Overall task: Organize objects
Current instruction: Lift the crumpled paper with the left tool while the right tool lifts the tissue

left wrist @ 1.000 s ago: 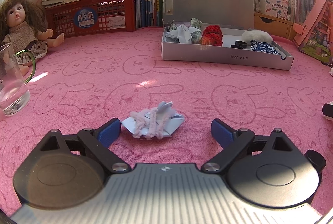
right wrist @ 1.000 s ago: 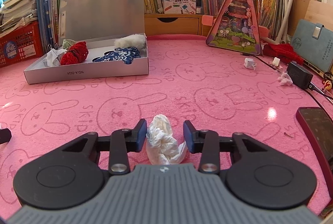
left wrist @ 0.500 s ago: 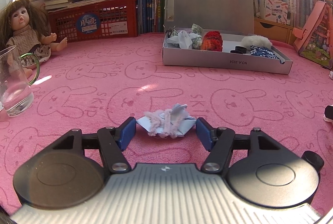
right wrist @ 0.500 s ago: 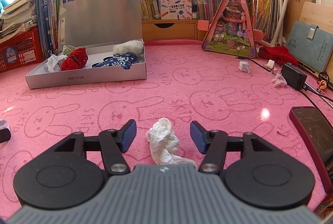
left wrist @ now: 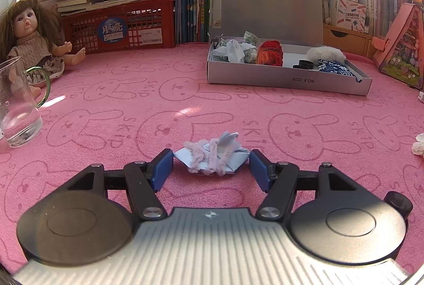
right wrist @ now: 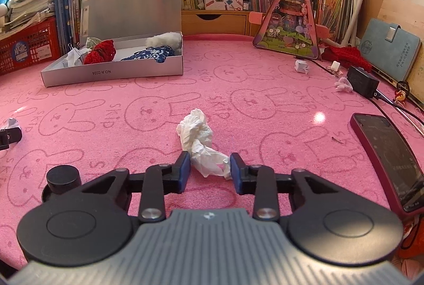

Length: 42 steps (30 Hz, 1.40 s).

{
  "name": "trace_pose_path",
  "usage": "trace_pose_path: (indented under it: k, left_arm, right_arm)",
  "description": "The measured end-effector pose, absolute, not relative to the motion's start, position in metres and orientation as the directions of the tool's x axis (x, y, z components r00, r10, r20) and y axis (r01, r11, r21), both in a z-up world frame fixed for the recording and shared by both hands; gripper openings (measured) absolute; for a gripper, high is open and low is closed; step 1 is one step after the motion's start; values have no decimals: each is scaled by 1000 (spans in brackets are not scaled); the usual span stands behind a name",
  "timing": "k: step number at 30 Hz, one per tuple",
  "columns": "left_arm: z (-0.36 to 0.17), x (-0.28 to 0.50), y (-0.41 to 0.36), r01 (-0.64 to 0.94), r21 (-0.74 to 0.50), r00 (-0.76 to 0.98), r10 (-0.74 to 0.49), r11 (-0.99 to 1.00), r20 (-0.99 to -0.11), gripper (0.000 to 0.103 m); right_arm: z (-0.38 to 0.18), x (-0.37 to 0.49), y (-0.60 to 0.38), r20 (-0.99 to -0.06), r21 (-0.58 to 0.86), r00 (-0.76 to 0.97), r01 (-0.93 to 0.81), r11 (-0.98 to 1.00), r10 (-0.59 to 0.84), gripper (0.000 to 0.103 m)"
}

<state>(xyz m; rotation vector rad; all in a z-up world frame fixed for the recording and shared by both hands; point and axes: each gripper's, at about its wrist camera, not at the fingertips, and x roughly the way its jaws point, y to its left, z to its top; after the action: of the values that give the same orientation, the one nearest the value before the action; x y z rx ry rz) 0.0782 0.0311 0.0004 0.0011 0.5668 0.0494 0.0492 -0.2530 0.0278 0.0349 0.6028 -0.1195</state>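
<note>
Presently, two entries. Left gripper (left wrist: 211, 168): jaws parted, one blue pad at each end of a folded paper bundle (left wrist: 212, 158) wound with pink fuzzy wire; bundle lay crosswise between the pads, long axis spanning the gap, contact at either end not certain. Right gripper (right wrist: 210, 168): jaws parted, bracketing the near tail of a crumpled tissue (right wrist: 200, 140); tissue ran forward, away from the pads. Open grey box (left wrist: 287, 78) stood well ahead, right of the left gripper, the likely destination.
</note>
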Motion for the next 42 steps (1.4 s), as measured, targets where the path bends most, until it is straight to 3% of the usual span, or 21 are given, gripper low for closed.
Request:
trace_pose_path:
  k: [2,9,15,18,20,27,30,35,37,42]
  left_arm:
    - [1,78,31,-47,15,843,47,999,-536,69]
    - [1,78,31,-47,14,843,47,999,-536,69]
    - [1,78,31,-47,14,843,47,999,-536,69]
    - [0,77,30,-47,14,843,47,999,-536,69]
    - [0,77,30,-46,14,843,47,999,-536,69]
    - [0,77,30,-47,14,843,47,999,-535,69]
    - [0,77,31,-47,14,843,47,999,-535,69]
    - [0,77,30,-46,14,843,47,999,-535,69]
    - [0,77,30,-46,15,843,47,999,-535,69]
    - [0,77,30,-45,15,843,46,999,-535,69]
  right_arm:
    - [28,51,-256,-568,-5,816,126,992,-107,30]
    - [29,63,-262,-571,30,817,108,994,-72,30]
    - [35,70,-249,-569,114,819,-13,993,76,30]
    - [39,72,-238,-567,160,806,-95,983,170,38]
    - [41,72,-231,-556,174,804,-133,976,209,52]
    - [51,62,-223,-501,214,794,-271,939,343,59]
    - [55,60,-228,-495,119,815,-279,953,301,60]
    - [61,68,-234,-553,-182,772,-480,858,315,82]
    - [59,76,-235,-600,-225,724,-560,797,340,87]
    - [55,102,-238,-646,-242,675,-624,744,356,87]
